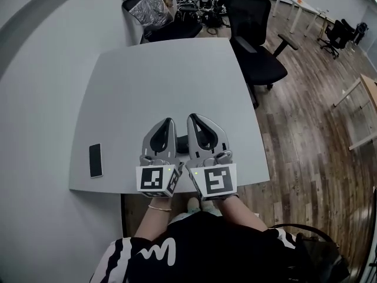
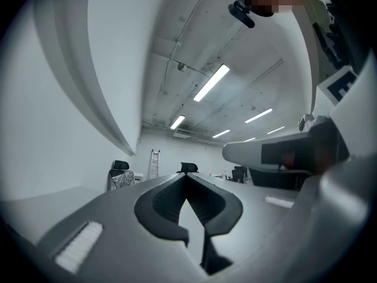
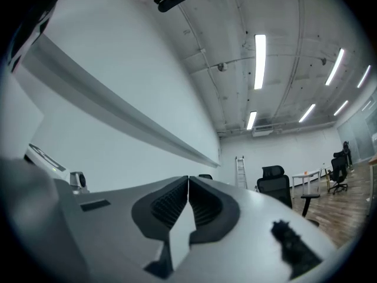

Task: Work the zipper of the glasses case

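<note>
In the head view my two grippers lie side by side on the grey table (image 1: 165, 81), close to its front edge, and both point away from me. My left gripper (image 1: 170, 121) is shut with nothing in it, and its jaw tips meet in the left gripper view (image 2: 187, 175). My right gripper (image 1: 192, 117) is likewise shut and empty, with the tips touching in the right gripper view (image 3: 188, 178). A small dark object (image 1: 182, 144) shows in the gap between the two gripper bodies. It is mostly hidden, so I cannot tell whether it is the glasses case.
A black phone (image 1: 95, 160) lies flat near the table's front left corner. A black office chair (image 1: 256, 37) stands beyond the table's right edge. Another chair with a crinkled silver bag (image 1: 150, 7) stands at the far edge. Wooden floor lies to the right.
</note>
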Demonstrator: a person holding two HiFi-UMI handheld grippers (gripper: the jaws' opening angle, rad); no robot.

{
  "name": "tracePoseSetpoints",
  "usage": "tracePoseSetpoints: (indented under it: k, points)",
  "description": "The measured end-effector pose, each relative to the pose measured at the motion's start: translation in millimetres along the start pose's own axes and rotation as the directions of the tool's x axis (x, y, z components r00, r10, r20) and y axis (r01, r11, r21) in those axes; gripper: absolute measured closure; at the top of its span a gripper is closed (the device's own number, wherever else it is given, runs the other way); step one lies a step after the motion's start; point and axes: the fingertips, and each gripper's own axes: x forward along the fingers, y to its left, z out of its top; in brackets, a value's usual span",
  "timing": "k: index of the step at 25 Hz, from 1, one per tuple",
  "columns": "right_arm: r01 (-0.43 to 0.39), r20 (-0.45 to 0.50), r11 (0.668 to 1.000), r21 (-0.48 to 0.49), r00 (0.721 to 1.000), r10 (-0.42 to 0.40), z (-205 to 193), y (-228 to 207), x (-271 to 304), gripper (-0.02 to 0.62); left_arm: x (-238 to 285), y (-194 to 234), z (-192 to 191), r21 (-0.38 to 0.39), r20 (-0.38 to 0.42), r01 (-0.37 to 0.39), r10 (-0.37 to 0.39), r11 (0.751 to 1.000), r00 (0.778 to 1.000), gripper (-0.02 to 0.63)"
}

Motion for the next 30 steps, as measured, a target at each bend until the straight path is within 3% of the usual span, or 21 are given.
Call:
tracePoseSetpoints:
  k: [2,3,4,6,8,10,12,14,16,17,18,19,22,23,25,28,30]
  points:
    - [-0.001,-0.004,1.000,0.003,1.000,0.001,-1.8,-9.5,11.7,0.588,19.8,4.3,-20.8,0.013,-0.092,0.069,-0.068,0.998,0.994,0.603]
    - [-0.001,-0.002,1.000,0.004,1.000,0.001,-1.7,-14.2,17.1,0.588,30.4,5.4,-35.8,0.015,-0.167,0.126,-0.122,0.992,0.978,0.599]
    - [0.001,0.001,1.000,0.008,1.000,-0.001,-1.2,-18.6,21.8,0.588,40.4,5.7,-54.0,-0.005,-0.257,0.190,-0.185,0.982,0.948,0.539]
    - [0.004,0.014,1.000,0.023,1.000,-0.004,1.7,-25.1,28.2,0.588,57.0,4.6,-94.3,-0.106,-0.434,0.305,-0.320,0.946,0.842,0.374]
    - [-0.007,0.032,1.000,0.009,0.999,0.007,6.1,-27.0,31.2,0.586,68.1,1.9,-132.5,-0.189,-0.571,0.388,-0.422,0.902,0.704,0.305]
    - [-0.025,0.041,0.999,-0.022,0.999,0.026,8.2,-26.0,31.2,0.588,70.0,-5.7,-168.5,-0.218,-0.694,0.482,-0.482,0.849,0.535,0.252]
    - [-0.037,0.035,0.999,-0.024,0.999,0.038,6.2,-26.6,31.0,0.588,64.2,-18.0,-198.2,-0.262,-0.780,0.580,-0.523,0.771,0.343,0.216]
    - [-0.040,0.028,0.999,-0.014,0.999,0.040,2.8,-29.8,30.8,0.588,55.7,-31.7,-218.9,-0.319,-0.821,0.661,-0.546,0.680,0.166,0.208]
    - [-0.041,0.023,0.999,-0.021,0.999,0.042,0.4,-33.6,29.7,0.588,45.5,-39.8,-236.9,-0.369,-0.846,0.709,-0.533,0.601,0.011,0.207]
    - [-0.042,0.022,0.999,-0.027,0.999,0.042,-0.3,-35.5,29.2,0.588,41.1,-41.2,-244.7,-0.390,-0.854,0.721,-0.517,0.572,-0.051,0.206]
    - [-0.042,0.021,0.999,-0.031,0.999,0.042,-1.2,-37.3,28.8,0.588,38.7,-41.5,-251.6,-0.406,-0.859,0.727,-0.503,0.553,-0.097,0.206]
    - [-0.041,0.020,0.999,-0.030,0.999,0.041,-2.2,-39.2,28.5,0.588,38.0,-39.7,-259.2,-0.419,-0.862,0.725,-0.489,0.546,-0.130,0.206]
    - [-0.037,0.019,0.999,-0.028,0.999,0.038,-5.5,-45.9,28.0,0.588,30.0,-35.6,-276.9,-0.485,-0.855,0.670,-0.465,0.562,-0.228,0.196]
    - [-0.036,0.018,0.999,-0.029,0.999,0.037,-6.7,-48.0,27.9,0.588,25.2,-39.2,-279.3,-0.506,-0.847,0.661,-0.463,0.555,-0.260,0.190]
    - [-0.034,0.016,0.999,-0.026,0.999,0.034,-8.8,-52.3,27.8,0.588,13.9,-50.5,-283.9,-0.529,-0.837,0.675,-0.446,0.515,-0.316,0.162]
    - [-0.026,0.019,0.999,-0.019,0.999,0.026,-10.9,-60.2,27.9,0.588,-1.6,-69.5,-293.9,-0.544,-0.830,0.712,-0.411,0.443,-0.378,0.141]
    - [-0.023,0.026,1.000,-0.016,0.999,0.023,-9.3,-64.0,28.9,0.588,-6.5,-78.8,-299.5,-0.543,-0.829,0.730,-0.404,0.416,-0.386,0.118]
